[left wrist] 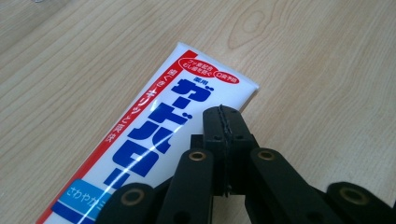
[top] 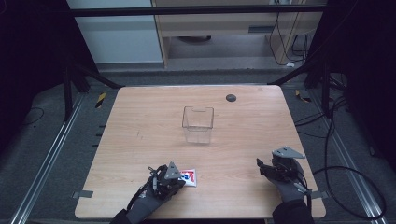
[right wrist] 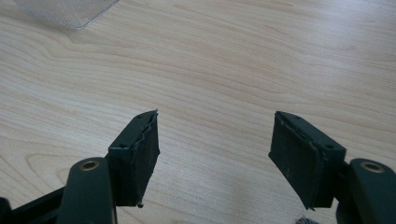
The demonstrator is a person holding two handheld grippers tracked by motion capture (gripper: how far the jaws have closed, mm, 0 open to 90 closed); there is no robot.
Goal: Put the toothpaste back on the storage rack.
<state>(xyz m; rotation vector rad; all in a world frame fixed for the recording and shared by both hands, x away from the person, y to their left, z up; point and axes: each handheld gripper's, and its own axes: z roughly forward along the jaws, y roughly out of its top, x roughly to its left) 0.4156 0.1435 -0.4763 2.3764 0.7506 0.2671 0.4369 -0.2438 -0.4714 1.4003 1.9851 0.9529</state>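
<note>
A white toothpaste tube (left wrist: 154,121) with red edges and blue lettering lies flat on the wooden table (top: 140,140), near the front edge (top: 190,177). My left gripper (left wrist: 224,116) hovers over the tube's right side with its jaws pressed together and nothing visible between the pads. In the high view that left gripper (top: 181,181) sits at the tube's left end. My right gripper (right wrist: 215,135) stands open over bare wood, nothing between its pads, at the front right of the table (top: 262,167).
A clear, empty plastic container (top: 198,125) stands upright at the table's middle; its corner (right wrist: 70,11) shows in the right gripper view. A small dark round spot (top: 230,97) lies near the far edge. Cables trail on the floor at right.
</note>
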